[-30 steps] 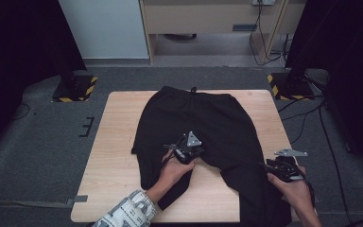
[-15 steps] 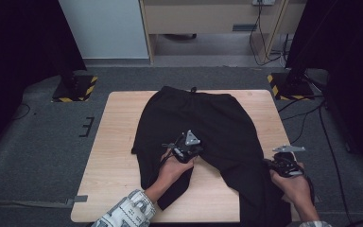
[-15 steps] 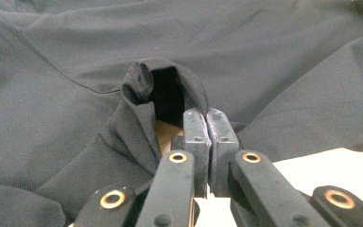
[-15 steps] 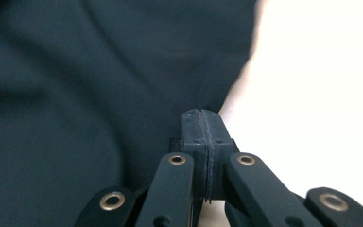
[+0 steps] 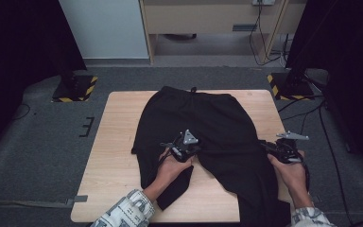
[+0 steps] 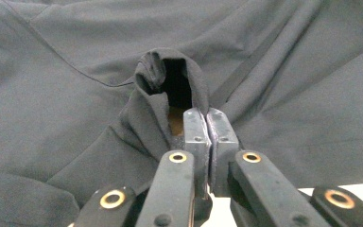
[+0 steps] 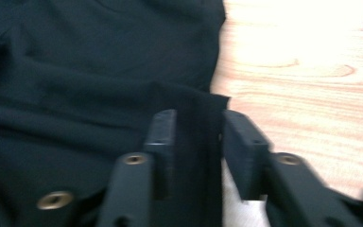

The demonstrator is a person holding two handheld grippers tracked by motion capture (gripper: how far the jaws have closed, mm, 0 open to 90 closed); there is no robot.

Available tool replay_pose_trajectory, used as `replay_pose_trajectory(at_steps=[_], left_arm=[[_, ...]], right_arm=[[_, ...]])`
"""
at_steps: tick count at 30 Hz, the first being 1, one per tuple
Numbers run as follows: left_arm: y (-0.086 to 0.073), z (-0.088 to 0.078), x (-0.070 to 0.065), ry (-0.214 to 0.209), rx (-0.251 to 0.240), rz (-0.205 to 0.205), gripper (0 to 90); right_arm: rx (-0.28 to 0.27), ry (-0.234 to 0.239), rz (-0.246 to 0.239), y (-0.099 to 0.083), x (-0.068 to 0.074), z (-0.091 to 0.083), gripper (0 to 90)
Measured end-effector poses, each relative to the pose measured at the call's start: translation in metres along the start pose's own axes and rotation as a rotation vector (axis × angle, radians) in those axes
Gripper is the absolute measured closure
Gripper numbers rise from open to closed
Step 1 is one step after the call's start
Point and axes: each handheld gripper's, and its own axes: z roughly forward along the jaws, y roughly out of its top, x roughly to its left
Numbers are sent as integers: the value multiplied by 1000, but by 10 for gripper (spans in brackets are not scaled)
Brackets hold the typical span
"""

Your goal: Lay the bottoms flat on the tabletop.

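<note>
Two grippers work black trousers [image 5: 203, 132] spread on the table [image 5: 118, 142]. Left gripper [image 5: 185, 144] stays pinched on a fabric fold at the crotch. Right gripper [image 5: 283, 147], at the trousers' right edge, has just reopened; cloth sits between its spread jaws, so regripping is required.

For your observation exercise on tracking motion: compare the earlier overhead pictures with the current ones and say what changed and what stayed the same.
The right tongs, at the trousers' outer edge, shifted slightly up the picture along that edge. Their jaws have just been opening again, with a fold of black cloth between them. The left tongs kept their place, shut on a pinch of cloth at the middle of the trousers. The trousers lie spread on the table as before.
</note>
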Motion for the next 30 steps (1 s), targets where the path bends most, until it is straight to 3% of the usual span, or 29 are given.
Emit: replay_pose_trajectory(at_steps=[5, 6, 8, 13, 18, 21, 24, 30], left_arm=[[0, 0, -2, 1, -2, -2, 861], [0, 0, -2, 1, -2, -2, 861], [-1, 0, -5, -3, 1, 2, 861], [-1, 4, -11, -7, 12, 20, 860], [-3, 6, -15, -10, 18, 29, 856], [-3, 5, -17, -13, 17, 32, 854], [-3, 5, -19, -18, 17, 28, 848], [-4, 1, -24, -32, 15, 25, 834]], right_arm=[[-9, 16, -52, -20, 24, -19, 439], [-9, 16, -52, -20, 24, -19, 439], [-4, 44, -78, -36, 39, -28, 410], [35, 71, -140, -55, 60, -32, 409], [64, 77, -148, -61, 63, -24, 407], [73, 69, -189, -66, 64, -20, 404], [59, 72, -196, -70, 63, -23, 403], [103, 110, -226, -80, 67, -40, 406]])
